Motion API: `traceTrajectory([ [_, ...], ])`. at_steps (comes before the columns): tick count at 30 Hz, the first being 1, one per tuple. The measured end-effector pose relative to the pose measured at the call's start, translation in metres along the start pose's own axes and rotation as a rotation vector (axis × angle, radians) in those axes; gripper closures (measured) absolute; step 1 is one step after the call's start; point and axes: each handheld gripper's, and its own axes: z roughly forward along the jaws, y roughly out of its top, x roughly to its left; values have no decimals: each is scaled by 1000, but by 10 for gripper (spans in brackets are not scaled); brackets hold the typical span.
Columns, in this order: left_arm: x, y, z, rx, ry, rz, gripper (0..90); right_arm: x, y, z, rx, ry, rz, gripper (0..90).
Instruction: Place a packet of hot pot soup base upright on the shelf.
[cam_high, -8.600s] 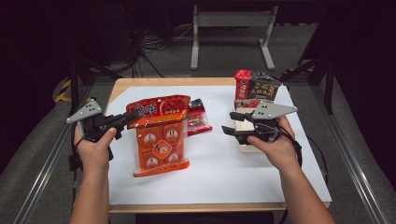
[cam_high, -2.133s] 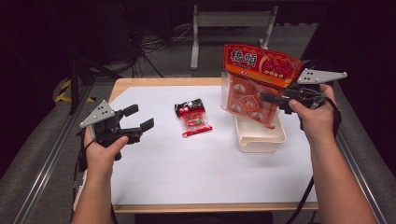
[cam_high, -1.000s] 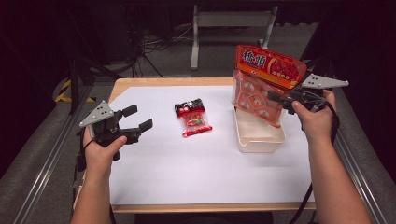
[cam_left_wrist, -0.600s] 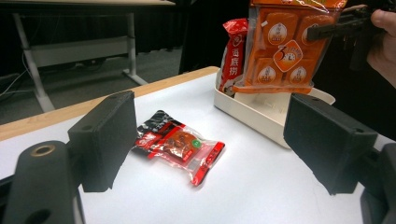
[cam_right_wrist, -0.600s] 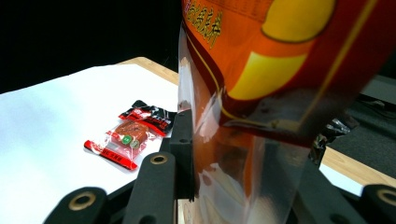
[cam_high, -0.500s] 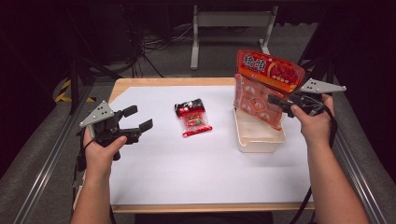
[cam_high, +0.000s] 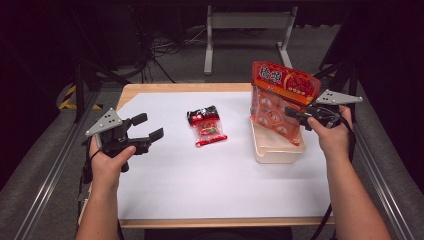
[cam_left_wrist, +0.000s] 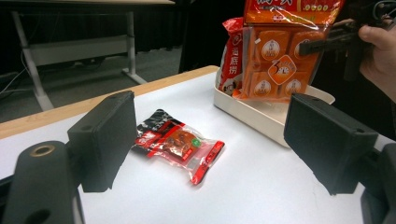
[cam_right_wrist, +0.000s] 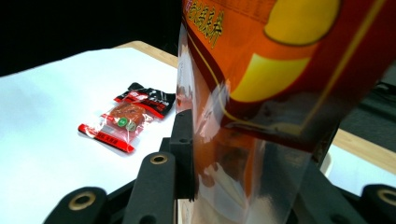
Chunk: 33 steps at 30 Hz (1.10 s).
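Note:
A large orange snack bag (cam_high: 280, 97) hangs upright with its lower end inside the cream tray (cam_high: 277, 152) at the right of the table. My right gripper (cam_high: 296, 113) is shut on the bag's right side. In the right gripper view the bag (cam_right_wrist: 280, 70) stands between the jaws of the right gripper (cam_right_wrist: 247, 154). A small red and black packet (cam_high: 206, 125) lies flat mid-table. My left gripper (cam_high: 151, 126) hovers open at the left, aimed at that packet (cam_left_wrist: 180, 142), with nothing between its pads.
White paper (cam_high: 200, 180) covers the wooden table. In the left gripper view a red pouch (cam_left_wrist: 232, 51) stands in the tray (cam_left_wrist: 252, 109) behind the orange bag (cam_left_wrist: 275, 51). Metal rails run along both table sides. A table frame (cam_high: 245, 30) stands beyond the far edge.
My right gripper has come down a little with the orange bag, whose lower end has sunk into the tray. The left gripper and the small packet have stayed put.

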Motion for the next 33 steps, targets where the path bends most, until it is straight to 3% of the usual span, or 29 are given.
traceTrajectory([
  [6, 0, 0, 1, 4, -2, 2, 183, -3, -10, 1, -1, 5, 23, 698],
  [18, -1, -1, 4, 11, -4, -1, 182, -5, -20, 1, 56, 3, 43, 698],
  [22, -1, -1, 4, 10, -4, 2, 182, -2, -23, 7, 126, -8, 25, 699],
  [24, -1, -1, 3, 11, -4, -3, 182, 3, -28, 18, 184, -15, -13, 699],
  [26, -1, -1, 3, 5, -2, 1, 181, 6, -30, 23, 172, 2, -12, 698],
  [33, -1, -1, 3, 14, -5, -4, 180, 5, -33, 22, 179, -7, 13, 697],
])
